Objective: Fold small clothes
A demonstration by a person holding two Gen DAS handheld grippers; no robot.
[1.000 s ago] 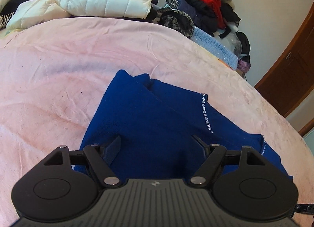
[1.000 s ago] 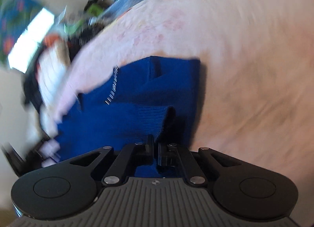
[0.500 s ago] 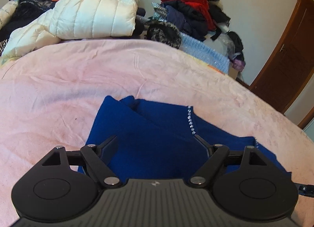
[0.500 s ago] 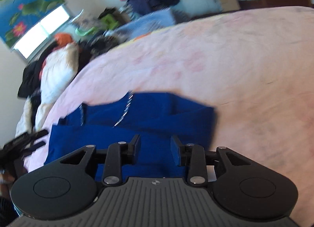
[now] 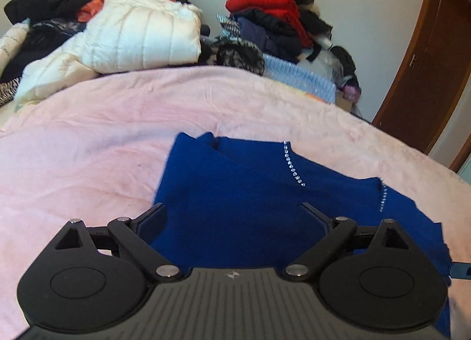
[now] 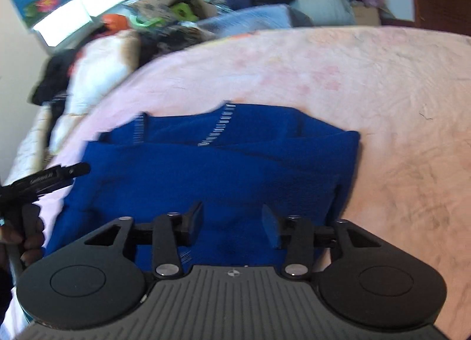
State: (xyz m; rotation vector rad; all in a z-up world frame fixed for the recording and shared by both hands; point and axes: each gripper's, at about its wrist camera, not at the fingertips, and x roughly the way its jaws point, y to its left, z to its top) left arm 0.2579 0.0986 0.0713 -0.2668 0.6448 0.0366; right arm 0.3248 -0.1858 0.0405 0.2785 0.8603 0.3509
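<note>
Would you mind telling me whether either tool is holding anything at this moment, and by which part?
Nothing is held. The left tool and the right tool are both open above the blue garment, with no fabric between their fingers.

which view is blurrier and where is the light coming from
Right wrist view is blurrier: the rhinestone trim on the blue garment smears into streaks, and the bright window is blown out. Left wrist view is sharper, its rhinestones distinct; fisheye bends the bed edge.
</note>
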